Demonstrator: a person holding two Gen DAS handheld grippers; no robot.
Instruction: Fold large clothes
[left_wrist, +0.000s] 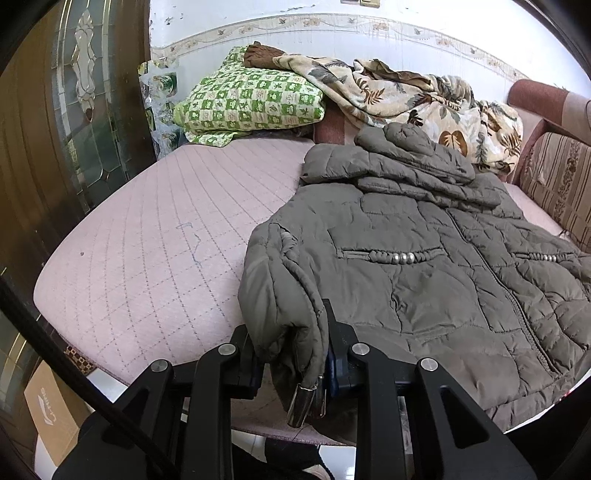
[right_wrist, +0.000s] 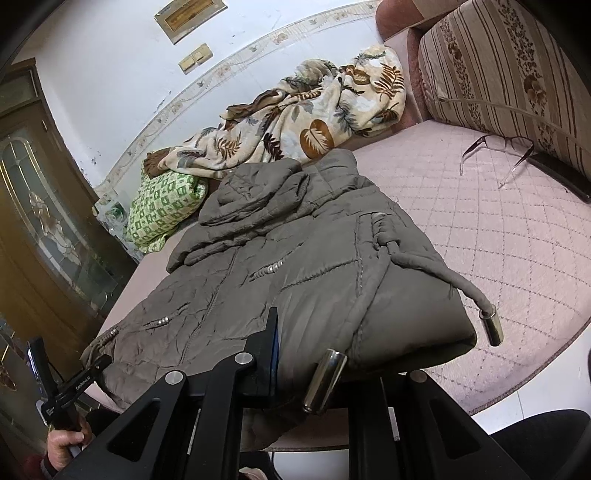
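Gripping jacket (left_wrist: 424, 258) hem at both corners: left tongs (left_wrist: 291, 354) and right tongs (right_wrist: 314, 350) nearly closed, pinching fabric; step: bottom-to-collar fold; next needs both corners carried level toward hood.

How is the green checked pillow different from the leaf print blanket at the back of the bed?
The green checked pillow has a small square pattern in green and white; the leaf print blanket has large brown and grey leaves on cream. The pillow lies plump with a fairly smooth cover, while the blanket is crumpled in a long heap. The blanket's end drapes over the pillow's top. Both sit by the wall, beyond the grey jacket.
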